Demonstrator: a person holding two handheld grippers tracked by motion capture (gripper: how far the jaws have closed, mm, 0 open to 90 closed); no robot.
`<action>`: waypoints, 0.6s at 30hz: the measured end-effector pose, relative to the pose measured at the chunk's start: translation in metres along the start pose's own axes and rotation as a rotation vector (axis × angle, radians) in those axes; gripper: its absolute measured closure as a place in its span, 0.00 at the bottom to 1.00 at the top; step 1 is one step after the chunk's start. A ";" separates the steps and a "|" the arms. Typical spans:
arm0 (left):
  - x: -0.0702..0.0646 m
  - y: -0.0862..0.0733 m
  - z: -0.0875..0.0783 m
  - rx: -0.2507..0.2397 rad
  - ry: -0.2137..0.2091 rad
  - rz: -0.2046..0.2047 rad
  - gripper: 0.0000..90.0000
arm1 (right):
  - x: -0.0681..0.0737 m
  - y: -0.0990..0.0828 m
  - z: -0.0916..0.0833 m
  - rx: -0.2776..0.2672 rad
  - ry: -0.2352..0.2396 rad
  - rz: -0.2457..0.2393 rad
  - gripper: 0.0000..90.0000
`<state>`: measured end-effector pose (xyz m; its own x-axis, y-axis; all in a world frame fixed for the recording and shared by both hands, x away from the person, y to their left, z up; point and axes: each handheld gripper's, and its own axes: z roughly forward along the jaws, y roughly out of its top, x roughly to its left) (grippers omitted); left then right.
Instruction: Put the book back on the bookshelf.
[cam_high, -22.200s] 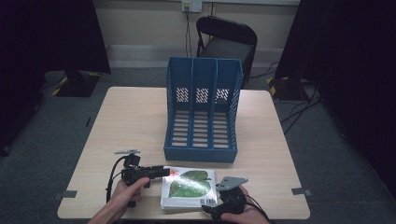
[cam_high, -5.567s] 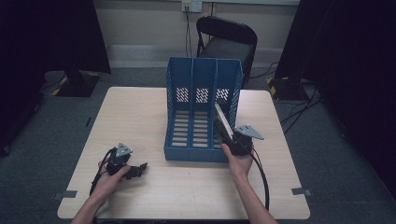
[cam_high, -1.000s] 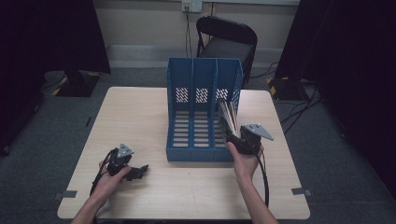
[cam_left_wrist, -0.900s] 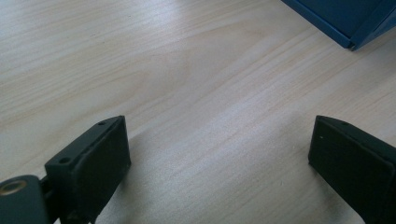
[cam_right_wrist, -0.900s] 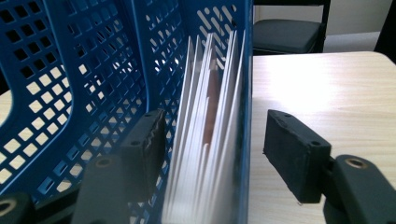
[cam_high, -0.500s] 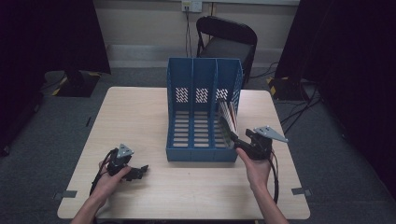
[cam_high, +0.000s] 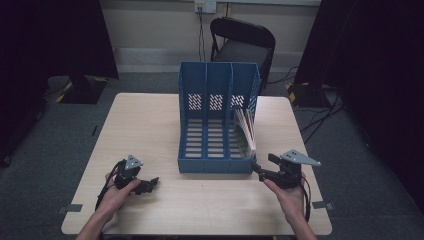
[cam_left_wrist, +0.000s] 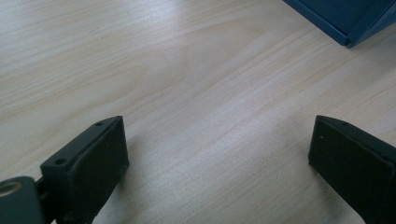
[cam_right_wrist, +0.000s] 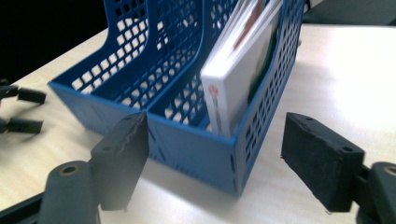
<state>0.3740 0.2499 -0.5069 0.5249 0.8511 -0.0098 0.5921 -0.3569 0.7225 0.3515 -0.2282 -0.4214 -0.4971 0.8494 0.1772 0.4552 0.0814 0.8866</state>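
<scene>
Books (cam_high: 246, 131) sit stiff and slick in the rack's (cam_high: 216, 120) right slot; I'd pinch spines; both tongs gape empty.

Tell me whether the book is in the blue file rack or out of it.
In. The book stands in the rack's right-hand slot, leaning against its outer wall; the right tool is open and clear of it.

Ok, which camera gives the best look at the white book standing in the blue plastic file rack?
The right gripper view: the white book is close, leaning in the blue plastic file rack's end slot. The high view shows it small; the left gripper view catches a rack corner.
</scene>
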 end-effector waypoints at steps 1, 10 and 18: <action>0.000 0.000 0.000 0.000 0.000 -0.001 0.05 | -0.002 -0.002 -0.001 0.010 0.010 0.002 0.23; -0.003 -0.001 -0.001 -0.003 0.011 -0.014 0.04 | -0.019 -0.033 -0.002 0.147 0.041 -0.042 0.18; -0.005 0.000 0.001 0.011 0.014 -0.008 0.01 | -0.027 -0.052 0.027 0.318 -0.013 -0.070 0.16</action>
<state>0.3718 0.2455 -0.5073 0.5115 0.8593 -0.0052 0.6029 -0.3546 0.7147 0.3612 -0.2416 -0.4839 -0.5271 0.8422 0.1134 0.6294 0.2972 0.7180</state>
